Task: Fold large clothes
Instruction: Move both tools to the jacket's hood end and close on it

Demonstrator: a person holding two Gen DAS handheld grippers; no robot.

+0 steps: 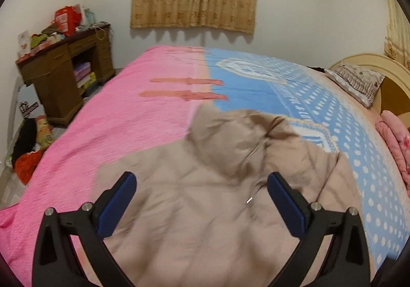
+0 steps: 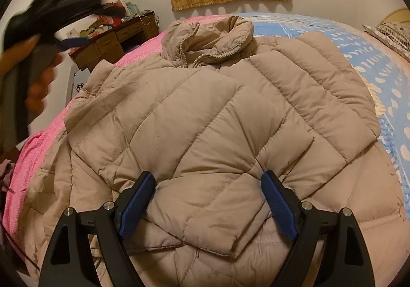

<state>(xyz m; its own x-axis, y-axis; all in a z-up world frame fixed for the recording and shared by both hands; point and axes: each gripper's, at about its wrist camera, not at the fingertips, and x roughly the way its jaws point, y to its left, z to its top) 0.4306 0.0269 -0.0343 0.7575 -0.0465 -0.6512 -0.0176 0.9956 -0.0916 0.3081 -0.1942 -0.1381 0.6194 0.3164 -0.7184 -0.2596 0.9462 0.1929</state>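
Observation:
A beige quilted puffer jacket (image 2: 210, 112) lies on the bed with both sleeves folded across its front and its zipped collar at the far end. It also shows, blurred, in the left wrist view (image 1: 205, 197). My right gripper (image 2: 207, 179) is open, its blue pads either side of a folded sleeve cuff, just above it. My left gripper (image 1: 202, 182) is open and empty above the jacket. In the right wrist view the left gripper (image 2: 71, 41) appears blurred at the upper left, held up in a hand, clear of the jacket.
The bed has a pink sheet (image 1: 123, 123) on the left and a blue dotted sheet (image 1: 333, 118) on the right. A pillow (image 1: 356, 79) and pink bedding (image 1: 394, 143) lie at the headboard. A cluttered brown desk (image 1: 64, 69) stands by the wall.

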